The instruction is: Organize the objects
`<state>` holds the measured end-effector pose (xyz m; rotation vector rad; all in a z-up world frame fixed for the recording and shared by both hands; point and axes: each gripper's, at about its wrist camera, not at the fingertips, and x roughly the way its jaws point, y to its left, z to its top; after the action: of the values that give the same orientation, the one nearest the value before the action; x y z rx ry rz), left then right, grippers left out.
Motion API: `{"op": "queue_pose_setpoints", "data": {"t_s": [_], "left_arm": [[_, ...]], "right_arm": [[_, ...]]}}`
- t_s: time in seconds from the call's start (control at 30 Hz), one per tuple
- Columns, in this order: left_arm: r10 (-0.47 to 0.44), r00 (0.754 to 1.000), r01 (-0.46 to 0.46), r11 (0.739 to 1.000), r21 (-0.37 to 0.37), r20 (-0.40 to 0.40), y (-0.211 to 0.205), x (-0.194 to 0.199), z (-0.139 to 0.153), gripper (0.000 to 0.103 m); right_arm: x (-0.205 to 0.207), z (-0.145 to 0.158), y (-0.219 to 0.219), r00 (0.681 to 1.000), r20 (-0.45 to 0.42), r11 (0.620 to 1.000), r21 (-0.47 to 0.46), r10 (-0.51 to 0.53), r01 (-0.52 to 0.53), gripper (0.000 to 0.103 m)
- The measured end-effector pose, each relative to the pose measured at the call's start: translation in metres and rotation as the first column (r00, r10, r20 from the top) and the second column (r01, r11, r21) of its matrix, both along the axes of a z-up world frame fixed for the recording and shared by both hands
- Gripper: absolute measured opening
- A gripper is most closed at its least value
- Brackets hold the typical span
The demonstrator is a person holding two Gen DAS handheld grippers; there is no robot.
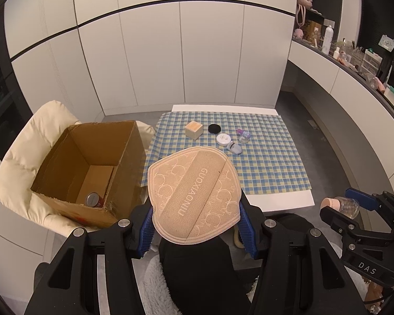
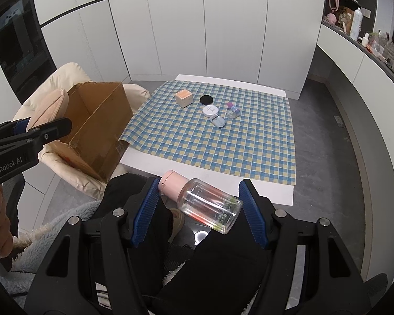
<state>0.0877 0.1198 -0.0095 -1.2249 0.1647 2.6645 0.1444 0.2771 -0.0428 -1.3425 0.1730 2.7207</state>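
My left gripper is shut on a flat tan pouch printed GUOXIAONIU, held in the air just right of an open cardboard box. A red can lies in the box's bottom. My right gripper is shut on a clear bottle with a pink cap, which lies slantwise between the blue pads, near the table's front edge. In the left wrist view the right gripper shows at the right with the bottle. On the checked cloth remain a wooden cube, a black disc, a white jar and small containers.
The box rests on a cream padded chair left of the low white table. A person's dark-clad legs and fluffy sleeve fill the foreground. White cabinets stand behind; a cluttered shelf runs along the right wall.
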Motion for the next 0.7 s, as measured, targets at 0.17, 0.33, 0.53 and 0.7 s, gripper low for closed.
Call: {"op": "queue_pose_setpoints", "data": {"t_s": [0.17,0.33,0.53,0.7], "left_arm": [[0.027,1.0,-0.027,1.0,-0.004,0.005,-0.01,0.001,-0.002,0.055],[0.079,0.997,-0.079,0.997,-0.004,0.007,-0.031,0.0,-0.002,0.055],[0.154,0.988,-0.154,0.988,0.002,0.008,-0.062,0.002,-0.003,0.055],[0.214,0.977,-0.214,0.977,0.003,0.015,-0.088,0.007,-0.006,0.055]], "right_arm": [[-0.006,-0.001,-0.008,0.999,-0.001,0.999,-0.002,0.033,-0.033,0.066],[-0.016,-0.002,-0.024,0.996,-0.001,0.996,-0.004,0.085,-0.085,0.066],[-0.032,-0.003,-0.054,0.985,0.004,0.985,-0.006,0.17,-0.17,0.066],[-0.044,-0.004,-0.08,0.971,0.007,0.971,-0.004,0.239,-0.239,0.066]]}}
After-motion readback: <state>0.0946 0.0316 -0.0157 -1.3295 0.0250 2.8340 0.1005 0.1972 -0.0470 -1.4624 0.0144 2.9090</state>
